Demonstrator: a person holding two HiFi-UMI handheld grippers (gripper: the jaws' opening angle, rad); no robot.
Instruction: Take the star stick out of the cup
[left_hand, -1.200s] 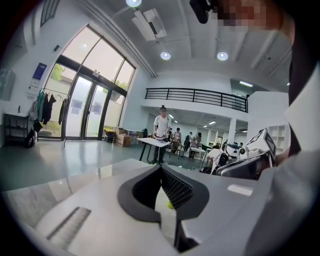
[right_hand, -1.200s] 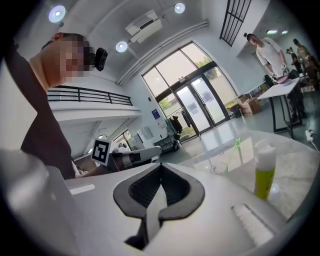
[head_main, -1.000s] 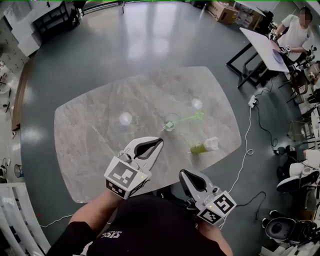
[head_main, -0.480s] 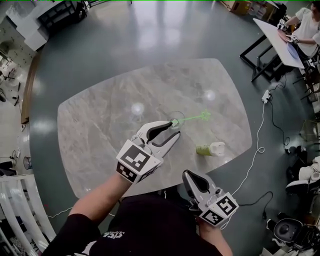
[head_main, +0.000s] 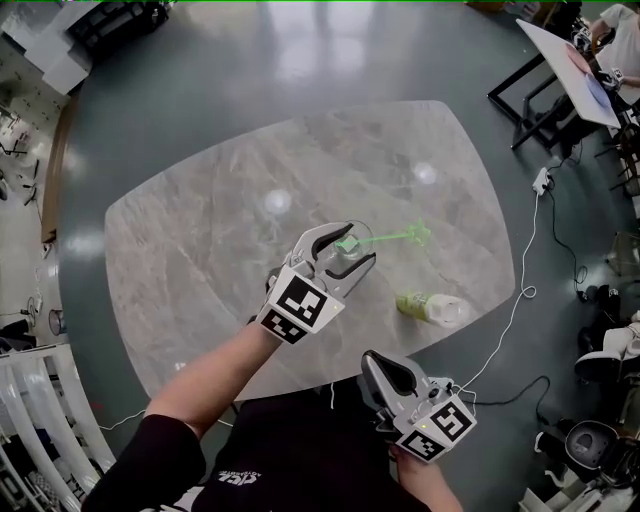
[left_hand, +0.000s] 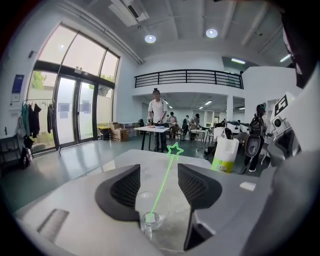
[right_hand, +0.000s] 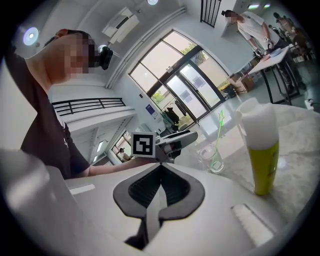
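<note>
The L gripper (left_hand: 157, 187) is reaching out over the table (head_main: 190, 250). Its jaws are opening and are standing wide apart. The clear cup (left_hand: 148, 216) is sitting right btw. the two jaws, down low near their inner ends and a bit closer to the L jaw. The pads aren't squeezing it. The green star stick (left_hand: 164, 182) is standing w/ its bottom end inside the cup. It is leaning away from the gripper and a bit to the R, going up thru the gap btw. the jaws. Its star is poking out past the jaw tips. Nothing is pinching the stick.

The R gripper (right_hand: 159, 192) is hanging close to the person's body, by the near edge of the table, well behind the L one. Its jaws are pressing together w/ nothing btw. them. Seen from the R gripper, the cup is sitting ahead, w/ the L gripper just beside it on the L. A bottle (right_hand: 261, 150) w/ a yellow-green body and a white top is standing upright, ahead and to the R of the R gripper's jaws and nearer to them than the cup.
</note>
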